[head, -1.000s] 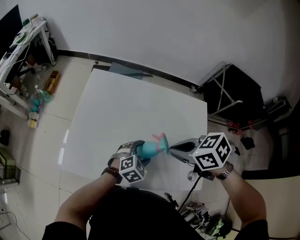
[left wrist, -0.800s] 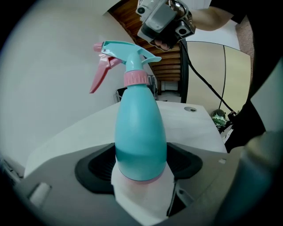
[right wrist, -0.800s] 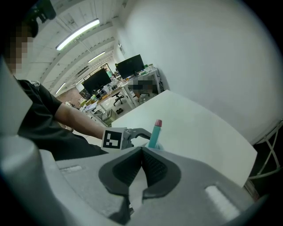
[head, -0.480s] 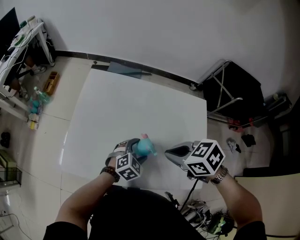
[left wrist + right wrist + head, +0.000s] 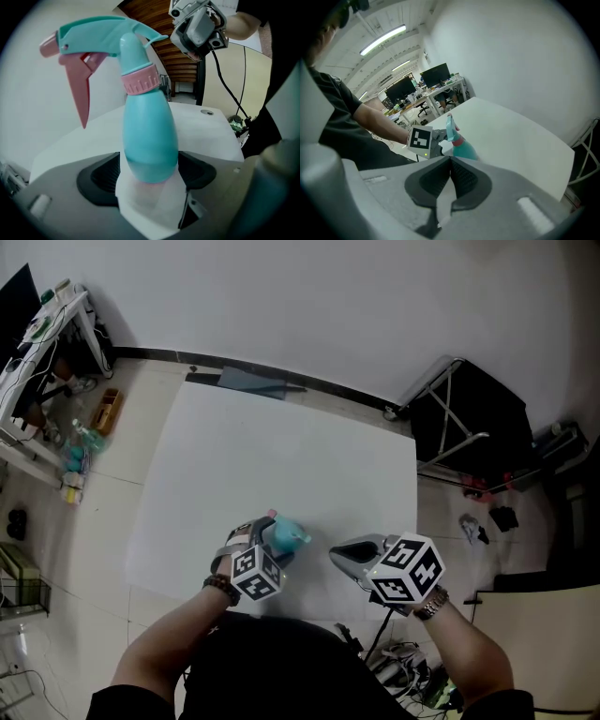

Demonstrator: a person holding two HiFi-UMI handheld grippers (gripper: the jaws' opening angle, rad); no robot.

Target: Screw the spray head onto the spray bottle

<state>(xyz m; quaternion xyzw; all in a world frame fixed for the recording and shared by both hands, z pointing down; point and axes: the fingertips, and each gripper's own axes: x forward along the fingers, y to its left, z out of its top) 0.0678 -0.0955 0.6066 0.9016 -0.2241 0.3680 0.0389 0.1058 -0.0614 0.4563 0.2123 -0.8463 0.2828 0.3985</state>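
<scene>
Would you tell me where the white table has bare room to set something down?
The far half of the table, up to the wall-side edge, is bare, as are its left and right margins. The near edge is crowded: the left gripper, its jaws having just been opening, has the spray bottle between them, and the shut right gripper points in beside it.

White rectangular table (image 5: 281, 446) centre, floor all round. Teal plastic spray bottle (image 5: 284, 533) at the table's near side, left of middle. Teal-and-pink trigger spray head (image 5: 89, 42) sits on top of its neck. Bottle base is between the jaws of the left claw (image 5: 149, 177), pads against its sides; jaws have just been opening. Right claw (image 5: 339, 552), jaws together with nothing between, is right of the bottle and apart from it. Black folding metal stand (image 5: 459, 418) on the floor right of the table. Cluttered white desk (image 5: 42, 334) far left.
</scene>
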